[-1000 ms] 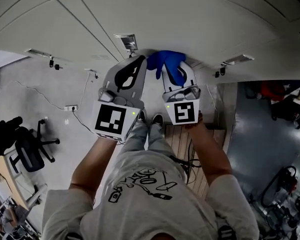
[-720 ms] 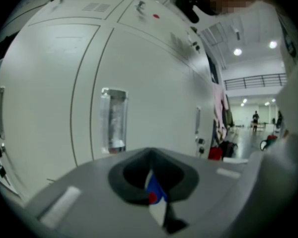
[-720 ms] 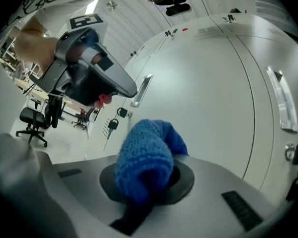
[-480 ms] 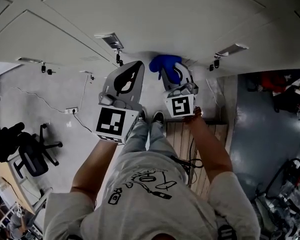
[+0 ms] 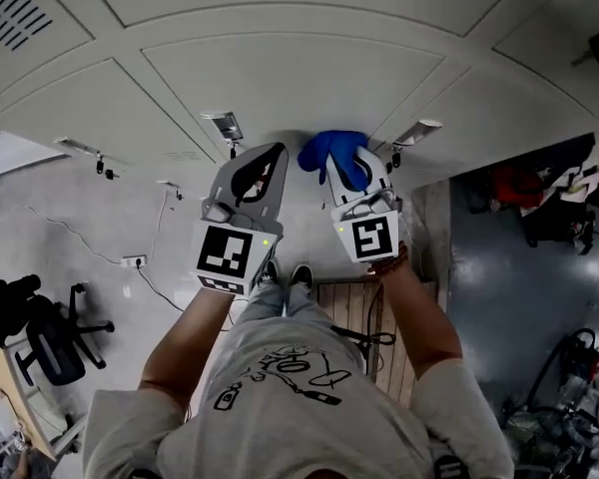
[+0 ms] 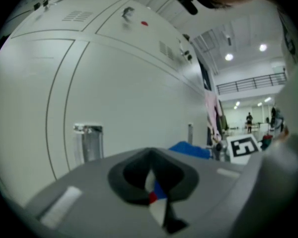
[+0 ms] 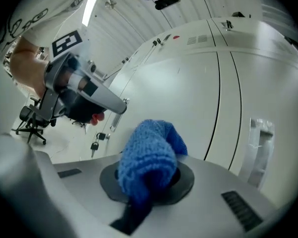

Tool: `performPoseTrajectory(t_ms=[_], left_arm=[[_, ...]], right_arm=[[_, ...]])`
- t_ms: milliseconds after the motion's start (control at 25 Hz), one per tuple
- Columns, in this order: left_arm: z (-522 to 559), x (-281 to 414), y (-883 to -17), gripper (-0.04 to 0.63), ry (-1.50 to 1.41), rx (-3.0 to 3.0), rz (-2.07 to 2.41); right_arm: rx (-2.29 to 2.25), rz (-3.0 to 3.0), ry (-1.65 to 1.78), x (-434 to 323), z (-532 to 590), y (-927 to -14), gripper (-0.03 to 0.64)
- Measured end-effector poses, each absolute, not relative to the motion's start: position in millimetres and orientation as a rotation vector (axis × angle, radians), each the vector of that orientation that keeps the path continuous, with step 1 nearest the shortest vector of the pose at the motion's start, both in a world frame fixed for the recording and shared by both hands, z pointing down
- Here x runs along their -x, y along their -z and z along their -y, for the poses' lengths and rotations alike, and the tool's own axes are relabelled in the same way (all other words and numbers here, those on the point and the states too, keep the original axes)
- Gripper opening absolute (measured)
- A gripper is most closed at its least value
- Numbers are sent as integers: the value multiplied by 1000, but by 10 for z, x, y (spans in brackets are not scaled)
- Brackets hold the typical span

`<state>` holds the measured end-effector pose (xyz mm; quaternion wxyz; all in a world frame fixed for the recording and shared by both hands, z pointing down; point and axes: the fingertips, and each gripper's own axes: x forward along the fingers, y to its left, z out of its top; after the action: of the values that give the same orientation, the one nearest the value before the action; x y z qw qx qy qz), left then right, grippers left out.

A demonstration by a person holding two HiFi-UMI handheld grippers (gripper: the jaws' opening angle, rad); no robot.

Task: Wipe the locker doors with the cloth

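Two tongs point at a bank of pale lockers, side by side and near each other. The right tongs [image 5: 351, 168] are clamped on a blue knitted cloth [image 7: 149, 152]. It bulges out past the tips in a rounded wad and hangs close against a locker door [image 7: 188, 108]; whether it actually touches the panel cannot be told. The left tongs [image 5: 268, 160] are pressed together with nothing held between them, their tips just beside the cloth and aimed at the neighbouring door [image 6: 134, 103].

Every locker door in view is closed, so nothing of their contents shows. A metal handle [image 6: 88, 142] stands upright on the door ahead of the left tongs, and another handle [image 7: 258, 148] shows on the door to the right of the cloth. A bunch of keys [image 7: 95, 145] hangs from a lock further along the row. The upper doors carry vent slots [image 5: 20, 20].

On the floor below, wooden boards [image 5: 354, 292] lie by the person's feet, and an office chair [image 5: 50, 339] stands well apart to the left.
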<state>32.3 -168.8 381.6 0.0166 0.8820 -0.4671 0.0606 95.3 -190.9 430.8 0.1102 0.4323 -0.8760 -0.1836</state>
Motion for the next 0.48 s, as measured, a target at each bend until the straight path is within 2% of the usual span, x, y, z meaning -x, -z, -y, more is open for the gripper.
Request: performPoseTrajectory(t_ms=[480], left_arm=[[1647, -256, -2959, 3, -42, -2851, 1486]], right_arm=[[-1412, 2731, 586, -960, 1843, -2504, 31]])
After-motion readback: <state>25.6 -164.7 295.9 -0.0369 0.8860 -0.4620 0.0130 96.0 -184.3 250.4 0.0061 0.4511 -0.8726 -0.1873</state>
